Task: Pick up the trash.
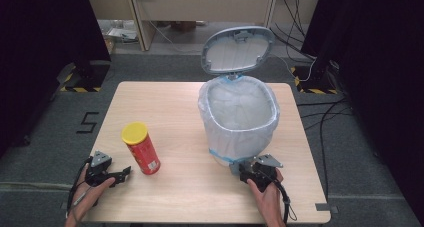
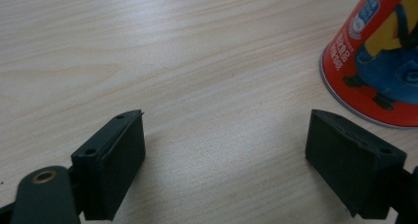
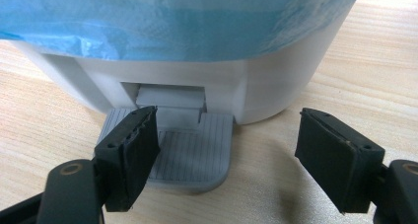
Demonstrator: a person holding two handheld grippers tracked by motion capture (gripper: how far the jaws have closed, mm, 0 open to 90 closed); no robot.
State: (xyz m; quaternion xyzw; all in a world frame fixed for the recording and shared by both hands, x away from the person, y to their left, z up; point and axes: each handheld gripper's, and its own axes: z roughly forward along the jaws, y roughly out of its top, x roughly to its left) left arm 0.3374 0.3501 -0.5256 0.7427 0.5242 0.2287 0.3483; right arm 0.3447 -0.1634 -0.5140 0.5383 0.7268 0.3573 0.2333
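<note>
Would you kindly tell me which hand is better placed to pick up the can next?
Left. The left gripper lies open right beside the can, jaws pointing towards it. The right gripper is at the bin's pedal, with the lid up.

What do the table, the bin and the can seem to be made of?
Table: pale wood or wood-look laminate, matt, grain lines show.
Bin: smooth white plastic, with a thin translucent bag.
Can: probably printed cardboard, glossy red, yellow plastic-looking lid.

Black tongs (image 1: 126,174), screwed pads, grey three-cornered plates.
</note>
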